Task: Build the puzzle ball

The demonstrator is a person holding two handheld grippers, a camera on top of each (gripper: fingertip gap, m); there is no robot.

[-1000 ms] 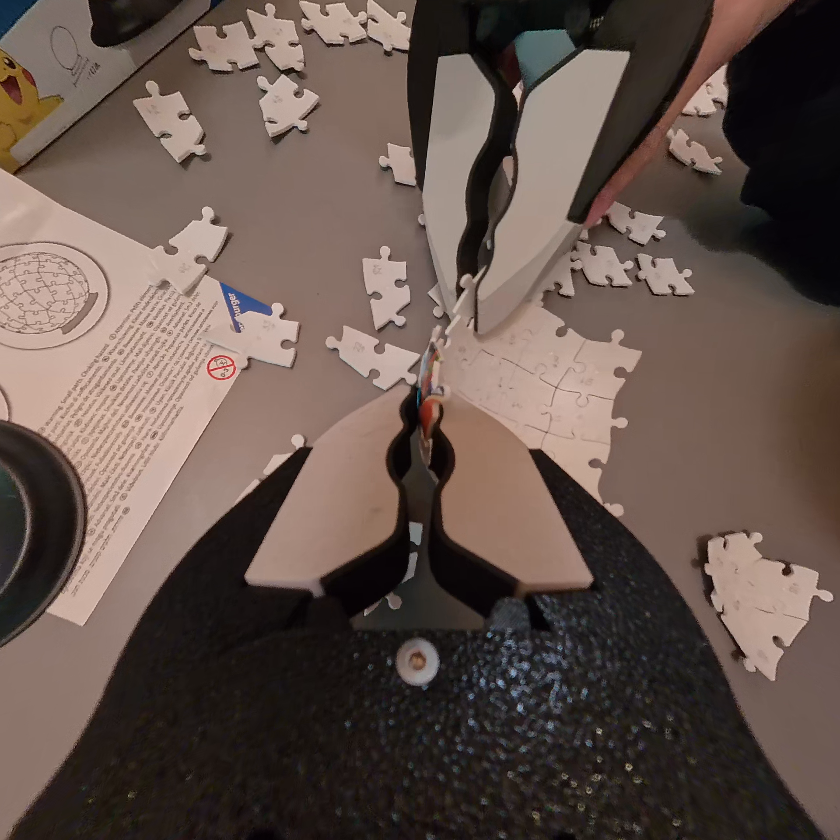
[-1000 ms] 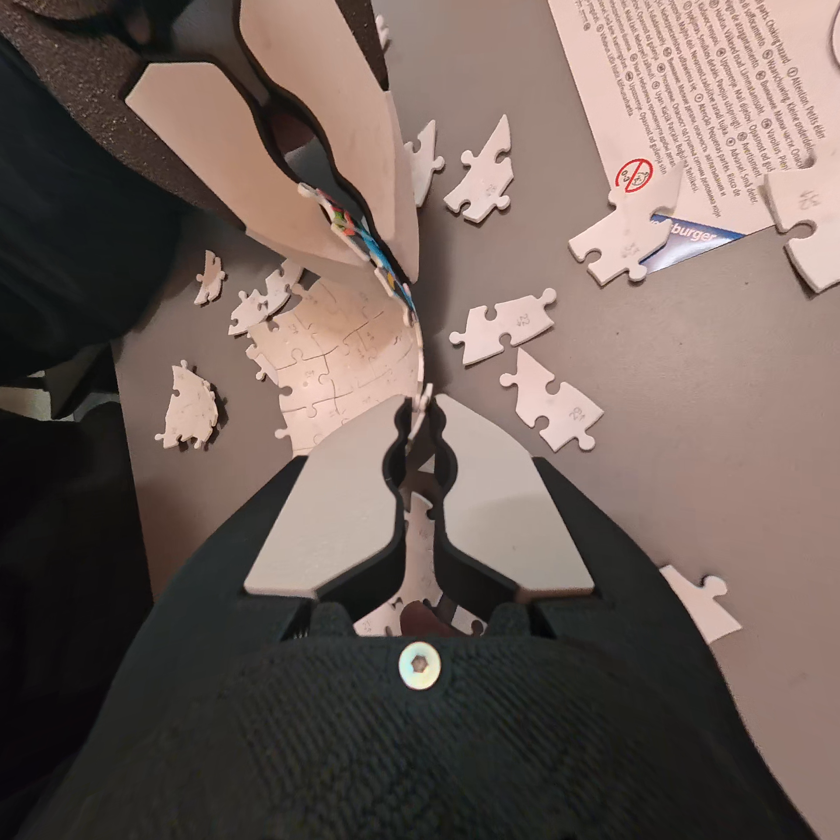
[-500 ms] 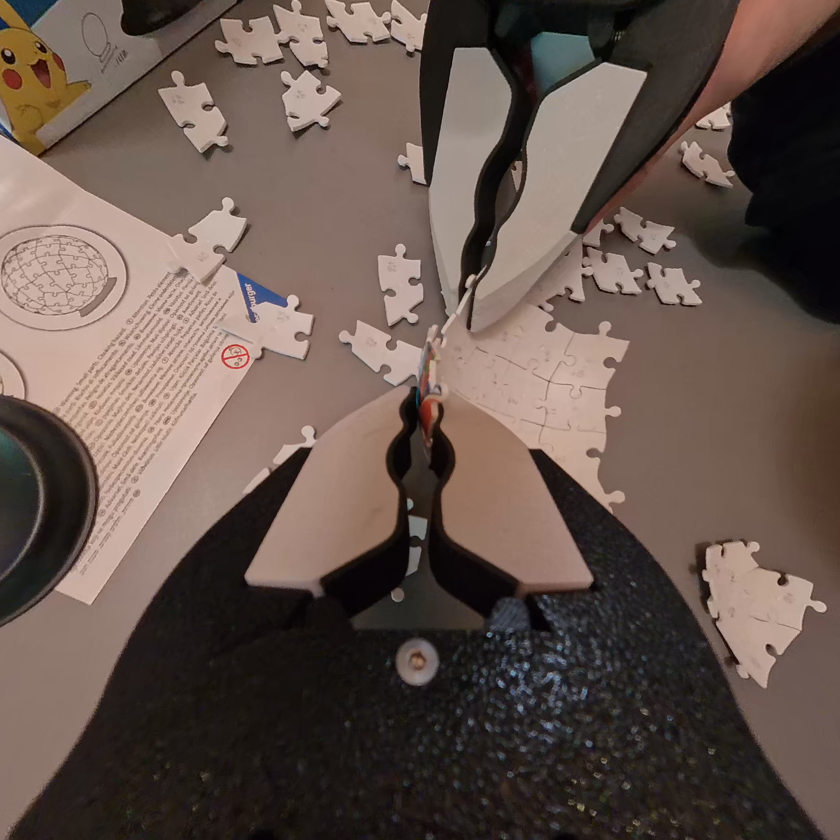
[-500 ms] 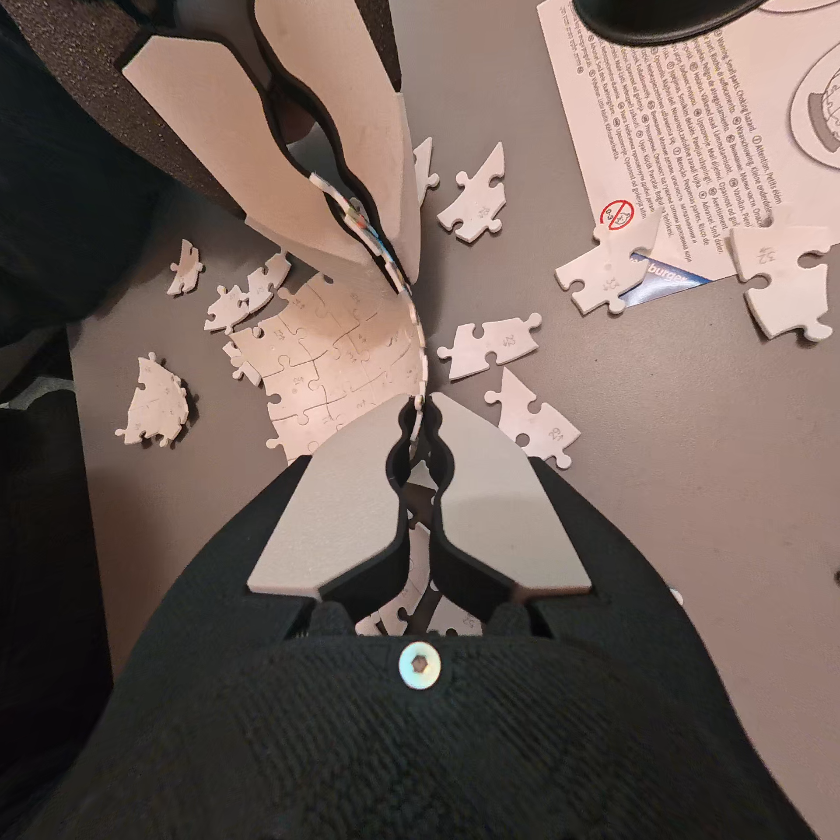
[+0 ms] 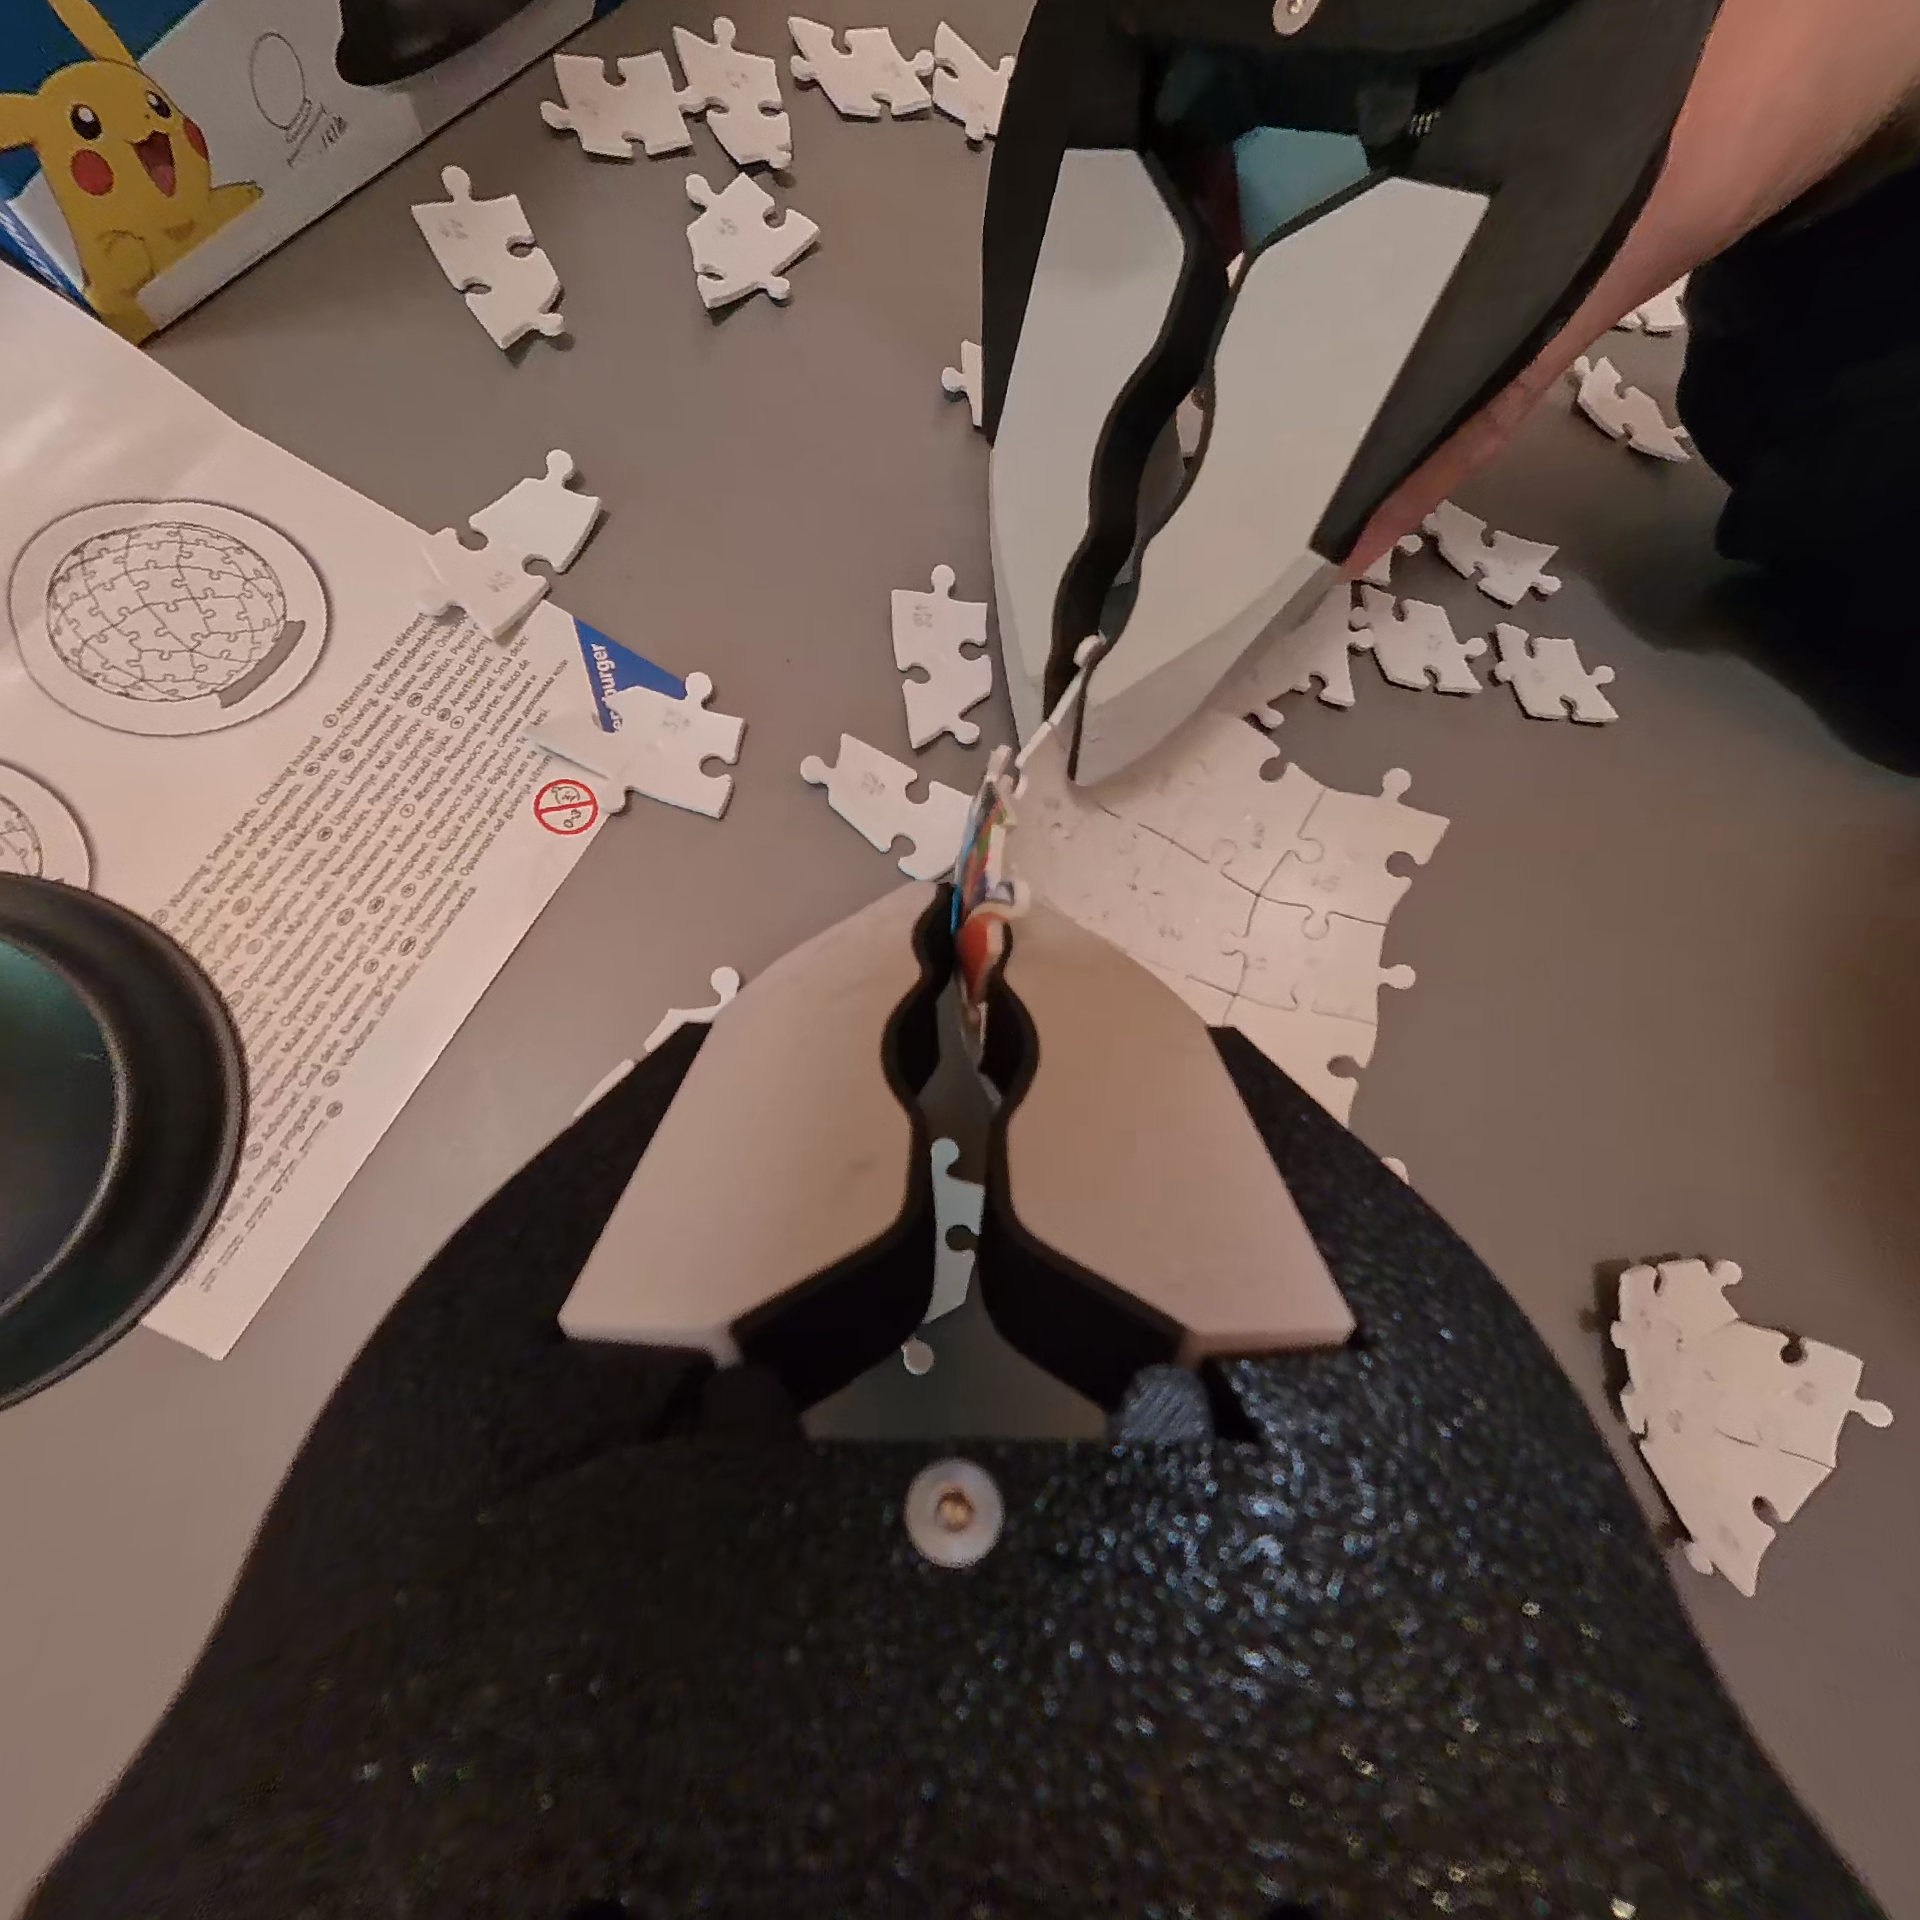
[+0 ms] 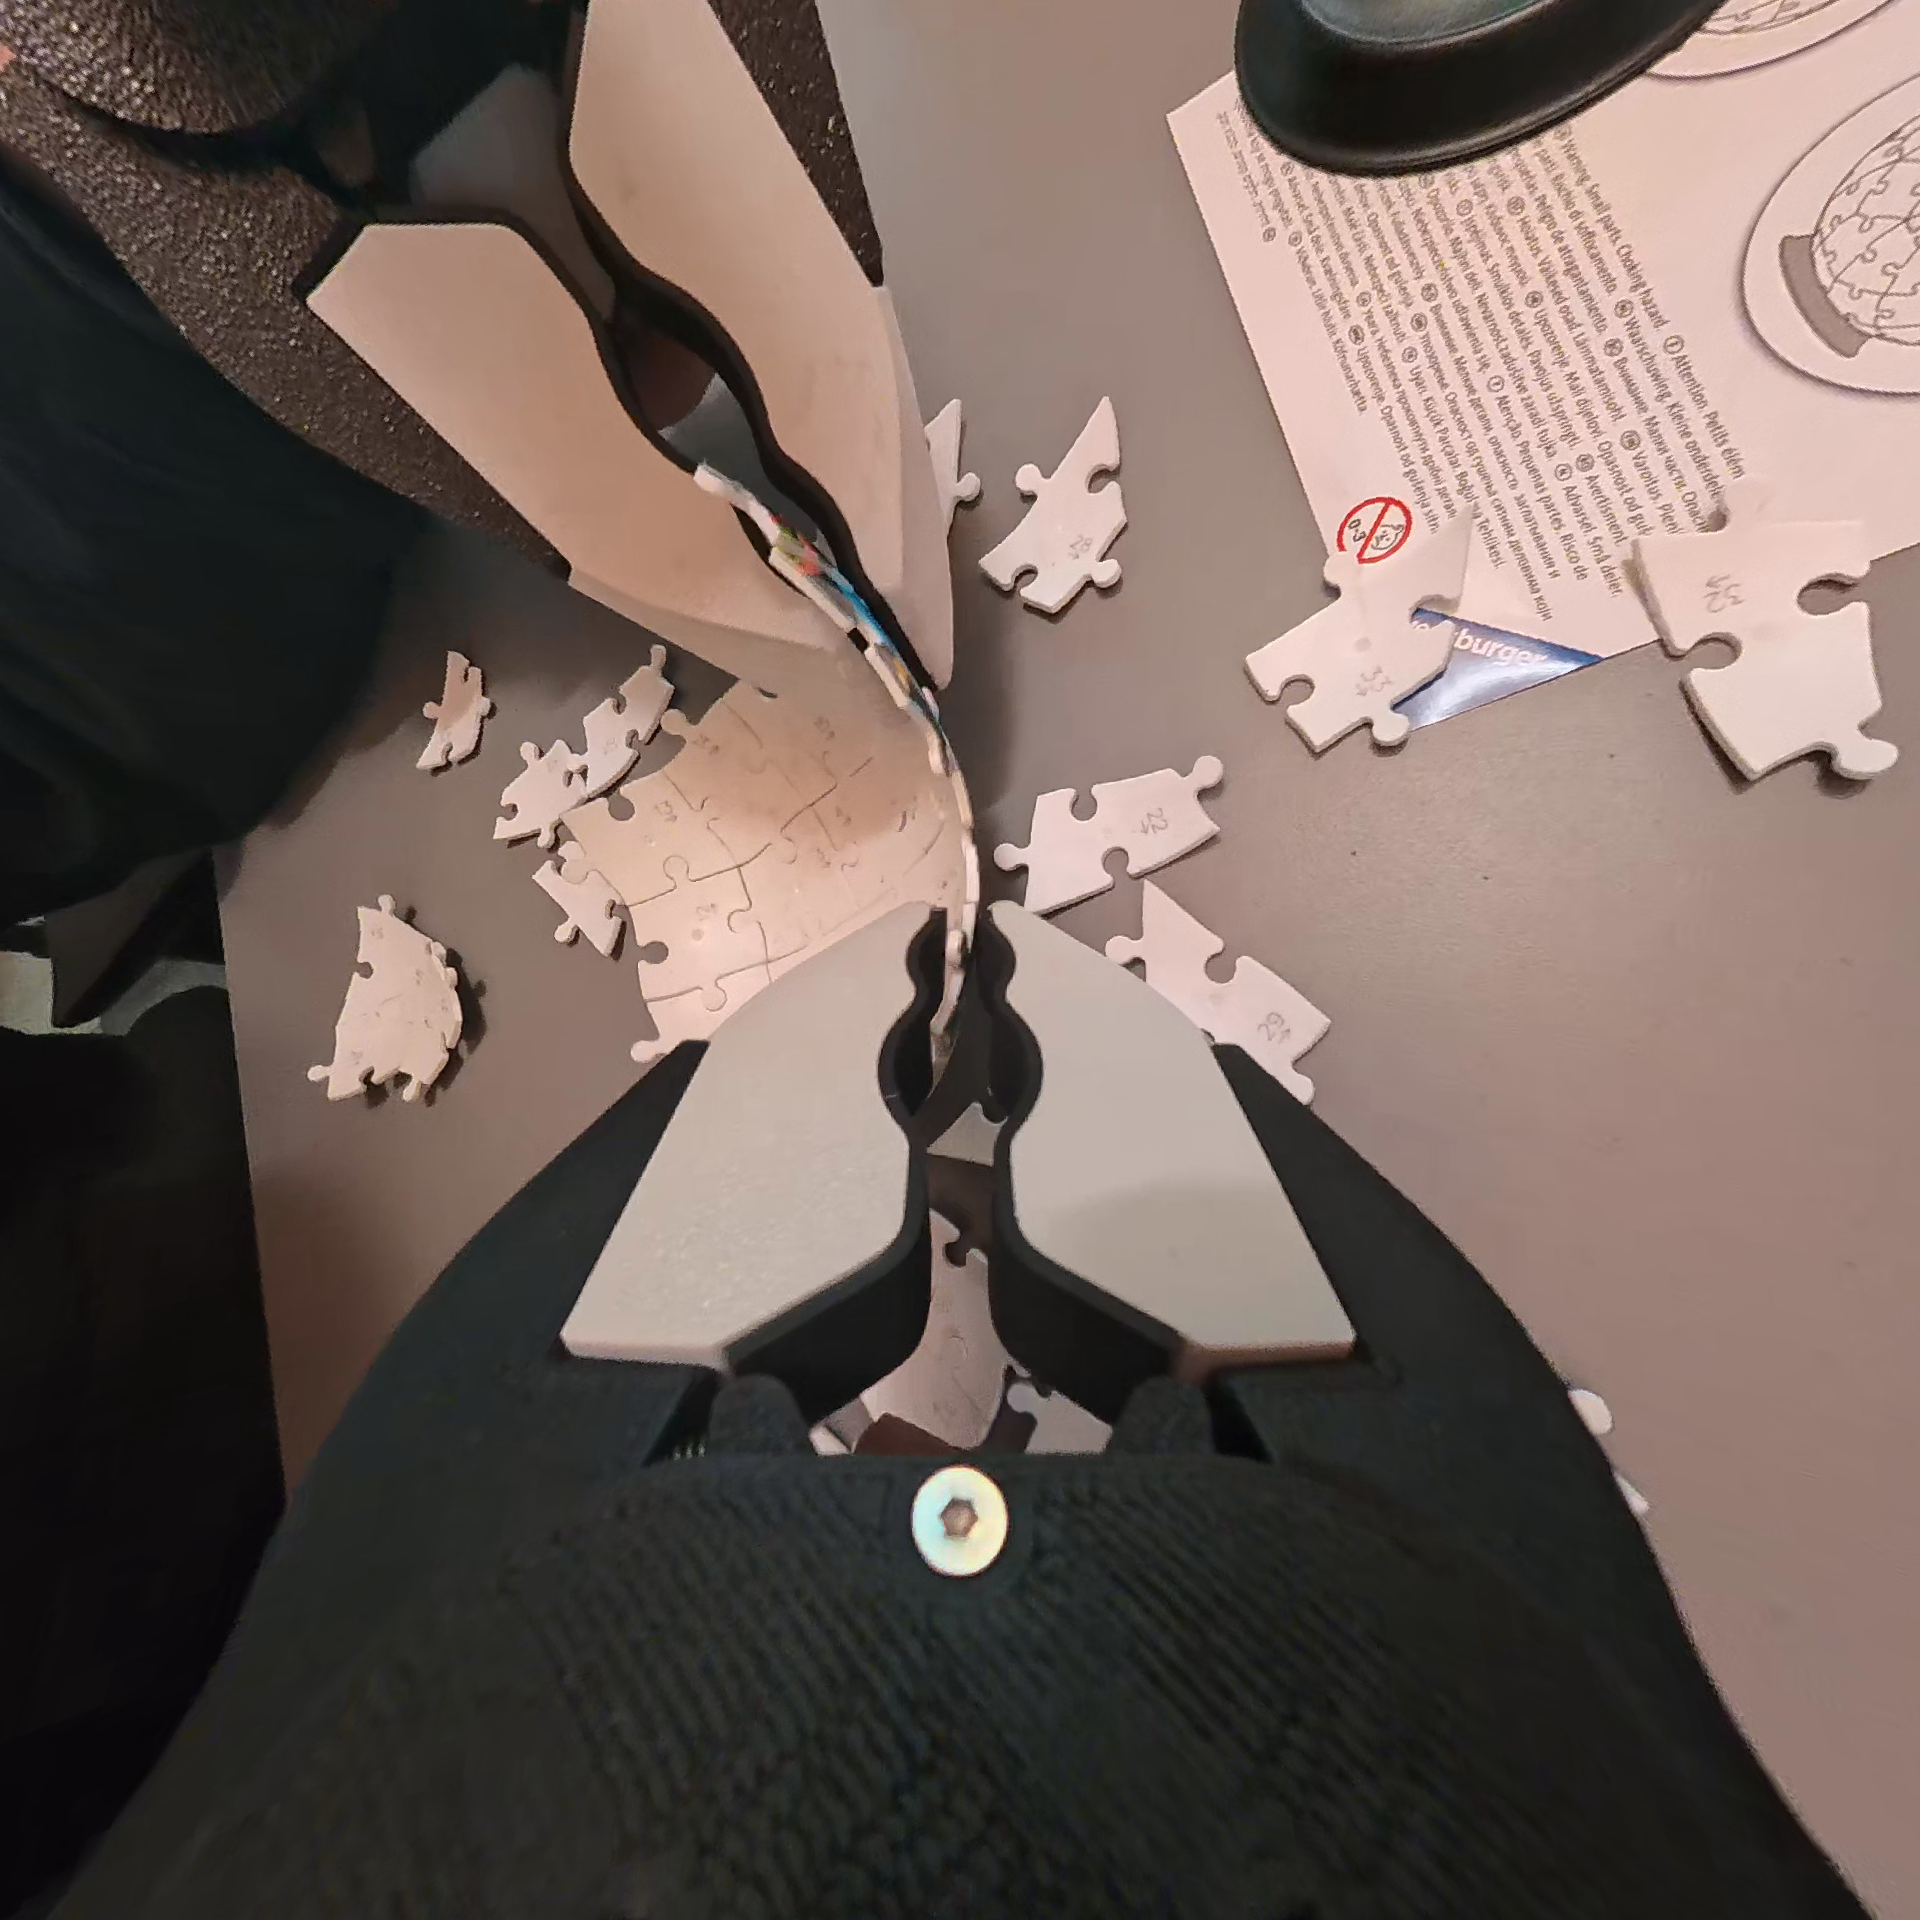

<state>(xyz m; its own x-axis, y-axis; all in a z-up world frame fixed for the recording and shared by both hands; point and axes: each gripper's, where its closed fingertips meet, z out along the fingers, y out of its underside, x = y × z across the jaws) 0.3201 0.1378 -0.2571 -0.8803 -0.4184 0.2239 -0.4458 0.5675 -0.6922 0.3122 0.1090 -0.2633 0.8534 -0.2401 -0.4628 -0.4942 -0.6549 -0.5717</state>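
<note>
A curved section of joined puzzle pieces (image 5: 1226,883), white inside and coloured outside, stands on edge on the grey table (image 5: 790,436). My left gripper (image 5: 977,914) is shut on its coloured rim. My right gripper (image 5: 1075,707) comes down from above and grips the same rim farther along. In the right wrist view, my right gripper (image 6: 961,920) has the white rim of the section (image 6: 769,831) between its fingertips. The left gripper (image 6: 894,665) pinches the rim at the far end.
Loose white puzzle pieces (image 5: 488,260) lie scattered around, some close by (image 6: 1112,821). A small joined cluster (image 5: 1725,1413) lies apart. A printed instruction sheet (image 5: 260,727), a black round stand (image 5: 104,1143) and a box (image 5: 156,156) are at the left. A person's arm (image 5: 1714,208) is behind. The tips of both grippers are at nearly the same place.
Both grippers and the section have drifted a little over the table. The right fingers closed in on the rim and now stand a touch wider, still on it. The left grasp is unchanged.
</note>
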